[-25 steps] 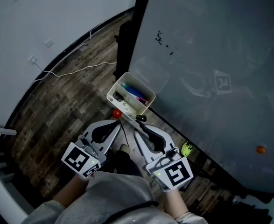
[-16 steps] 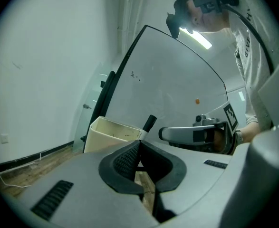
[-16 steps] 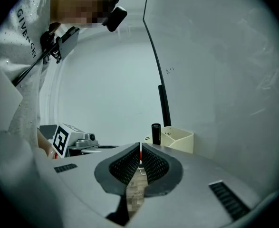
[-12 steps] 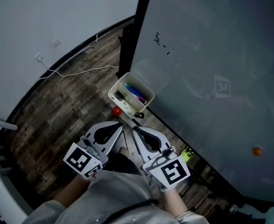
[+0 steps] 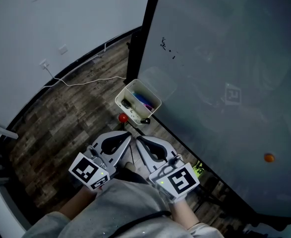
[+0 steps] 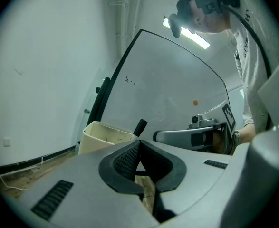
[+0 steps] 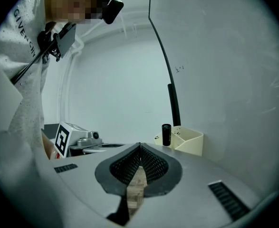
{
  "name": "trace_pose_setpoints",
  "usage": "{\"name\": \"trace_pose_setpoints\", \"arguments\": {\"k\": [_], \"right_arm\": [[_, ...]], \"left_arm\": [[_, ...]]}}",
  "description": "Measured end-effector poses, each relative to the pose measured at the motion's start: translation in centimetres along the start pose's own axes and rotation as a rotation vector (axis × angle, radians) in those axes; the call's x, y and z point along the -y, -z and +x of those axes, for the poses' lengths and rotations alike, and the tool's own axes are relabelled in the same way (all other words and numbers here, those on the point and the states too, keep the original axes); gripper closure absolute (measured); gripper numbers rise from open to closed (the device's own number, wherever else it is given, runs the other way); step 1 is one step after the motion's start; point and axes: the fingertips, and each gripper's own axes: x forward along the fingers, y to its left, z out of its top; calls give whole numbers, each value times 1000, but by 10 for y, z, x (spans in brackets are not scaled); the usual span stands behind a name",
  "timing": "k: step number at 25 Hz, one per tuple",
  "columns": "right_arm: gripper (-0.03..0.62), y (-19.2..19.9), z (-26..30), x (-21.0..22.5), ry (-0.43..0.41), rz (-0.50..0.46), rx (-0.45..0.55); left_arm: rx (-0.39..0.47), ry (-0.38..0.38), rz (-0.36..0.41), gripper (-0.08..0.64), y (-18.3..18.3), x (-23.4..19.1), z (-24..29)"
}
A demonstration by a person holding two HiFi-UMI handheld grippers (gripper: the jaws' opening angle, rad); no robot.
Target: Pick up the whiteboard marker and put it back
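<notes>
Judging from how things lie, the whiteboard marker is stood upright at the near end of the cream holder tray, which is set against the lower part of the whiteboard. Its black end is raised above the rim, and it cannot be told whether it is yet to be lifted or is already returned. Both tongs are held low and side by side, just short of the tray. The left gripper is seen with its ribbed pads pressed together and nothing between them. The right gripper is likewise closed on nothing, only wooden floor being seen past its jaws. If the pick is yet to be made, the jaws of one gripper would have to be parted before the tray is reached, since closed tips would probably knock the marker over or push it deeper into the tray. The right gripper appears the better placed, the marker being seen almost straight ahead of it. The exposed upper part should be taken squarely across the pads, above the rim, so that the tray wall is not caught. The lift should be made along the marker's own axis, so that the tray is not dragged. A small red round object just beside the tray's near corner should be kept clear of.
</notes>
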Motion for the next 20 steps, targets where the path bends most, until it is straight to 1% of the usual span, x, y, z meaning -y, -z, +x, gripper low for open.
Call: {"name": "trace_pose_setpoints", "arguments": {"k": [2,6,20], "right_arm": [[572,-1,0,-2,-15,7,0],[572,2,1,1,5,-12,0],[572,-6,3,-1,-3,-33,13]], "left_arm": [[4,1,6,545,-1,0,0],[4,0,15,545,-2,-2,-2],[9,23,38,545,-11,0,-1]]}}
